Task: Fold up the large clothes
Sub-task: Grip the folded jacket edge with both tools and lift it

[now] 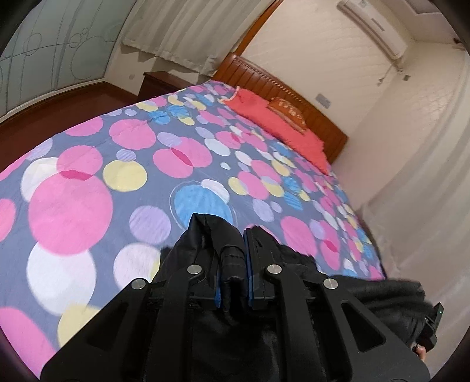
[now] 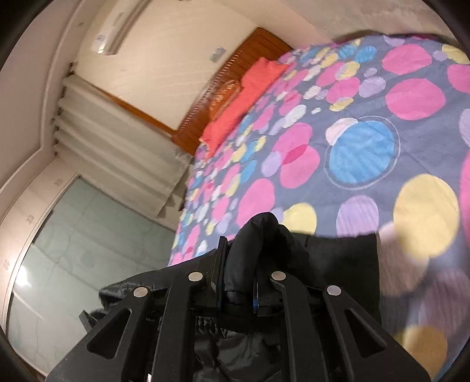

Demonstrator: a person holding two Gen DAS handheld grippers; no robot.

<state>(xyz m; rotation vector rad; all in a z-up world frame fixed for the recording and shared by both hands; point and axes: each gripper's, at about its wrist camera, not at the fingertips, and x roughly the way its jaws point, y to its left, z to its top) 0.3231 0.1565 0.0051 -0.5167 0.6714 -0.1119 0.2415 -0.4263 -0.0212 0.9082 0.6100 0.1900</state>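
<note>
A large black garment (image 1: pixel 382 296) hangs between my two grippers above the near edge of the bed. My left gripper (image 1: pixel 233 252) is shut on a bunched fold of the black garment, which pokes out between its blue pads. My right gripper (image 2: pixel 238 258) is shut on another bunched fold of the same garment (image 2: pixel 252 235). More black cloth (image 2: pixel 340 258) stretches off to the right in the right wrist view. The garment's lower part hangs below both grippers, out of sight.
The bed (image 1: pixel 88 191) has a grey cover with pink, blue and yellow circles. Red pillows (image 1: pixel 279 117) lie against the wooden headboard (image 1: pixel 264 76). Curtains (image 1: pixel 191 29) and a glass wardrobe door (image 2: pixel 88 235) stand beyond the bed. An air conditioner (image 1: pixel 373 26) is on the wall.
</note>
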